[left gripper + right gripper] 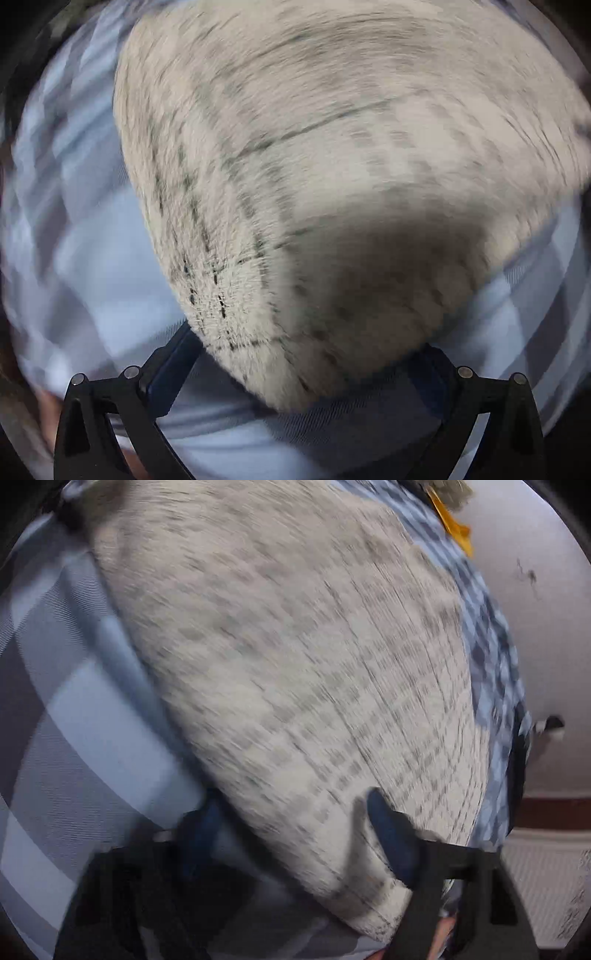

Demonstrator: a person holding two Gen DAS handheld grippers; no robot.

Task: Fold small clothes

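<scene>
While hovering above the beige knit garment (314, 147) spread on the blue checked sheet (92, 277), straddles its corner with wide left fingers (173, 362), brackets its edge with narrower right fingers (395, 845), grip unclear.

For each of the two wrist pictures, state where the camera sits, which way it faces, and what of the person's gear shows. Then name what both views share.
Left wrist: on the left gripper, facing down onto the fuzzy beige garment; both fingers show.
Right wrist: on the right gripper, angled down across the garment toward a wall; both fingers show.
Shared: the garment and the checked blue-grey cloth under it.
</scene>
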